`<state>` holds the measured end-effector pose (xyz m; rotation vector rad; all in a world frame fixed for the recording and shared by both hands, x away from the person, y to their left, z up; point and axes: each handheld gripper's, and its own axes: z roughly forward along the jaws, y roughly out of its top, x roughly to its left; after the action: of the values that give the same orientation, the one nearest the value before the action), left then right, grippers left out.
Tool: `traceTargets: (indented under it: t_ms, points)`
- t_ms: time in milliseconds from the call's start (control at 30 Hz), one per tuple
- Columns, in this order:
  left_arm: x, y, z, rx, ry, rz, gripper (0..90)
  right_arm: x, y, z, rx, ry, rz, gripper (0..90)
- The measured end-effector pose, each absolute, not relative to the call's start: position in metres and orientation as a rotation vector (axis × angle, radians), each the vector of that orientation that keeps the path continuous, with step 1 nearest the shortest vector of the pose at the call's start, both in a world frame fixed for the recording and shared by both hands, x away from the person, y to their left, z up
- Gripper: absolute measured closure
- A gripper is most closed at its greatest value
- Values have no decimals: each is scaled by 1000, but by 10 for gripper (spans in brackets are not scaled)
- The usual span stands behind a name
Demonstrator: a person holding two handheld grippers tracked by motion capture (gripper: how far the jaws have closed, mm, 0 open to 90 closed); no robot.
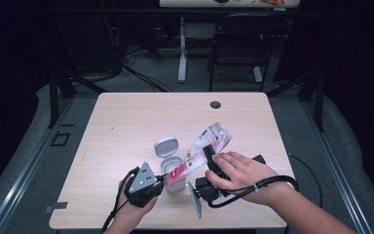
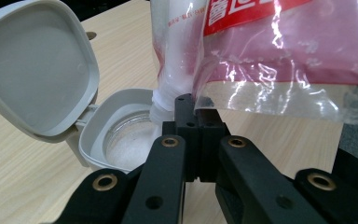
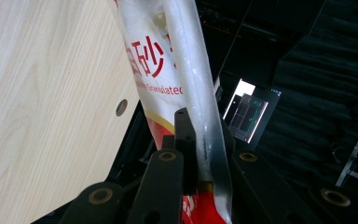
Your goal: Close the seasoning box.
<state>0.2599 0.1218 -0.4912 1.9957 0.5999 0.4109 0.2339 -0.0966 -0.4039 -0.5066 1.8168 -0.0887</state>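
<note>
A pale wooden desk (image 1: pixel 126 126) carries the work near its front edge, right of the middle. Above it a clear-and-red plastic bag of white granules (image 1: pixel 205 146), probably sugar, slopes down from upper right to lower left, its low corner resting in the mouth of a small grey container (image 2: pixel 116 140) whose hinged lid (image 2: pixel 37 70) stands open on the far side. The right gripper (image 3: pixel 200 154) is clenched on the bag's upper part; the left gripper (image 2: pixel 196 109) is pinched closed on the lower corner, right at the container's rim. Some white granules already lie inside. If the bag tilts steeper or the pinched corner slips off the rim, granules could spill across the desk; a nudge from the left gripper could also shift the light container. The bag's printing is cut off, and its opening is hidden behind the jaws.
</note>
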Motion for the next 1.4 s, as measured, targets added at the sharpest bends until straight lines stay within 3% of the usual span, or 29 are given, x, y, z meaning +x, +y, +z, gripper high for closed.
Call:
traceTargets:
  t_ms: [1400]
  points:
    - [262,124,-490,1987,606,413,900,238,-95,-403,-497,1815,-58,866]
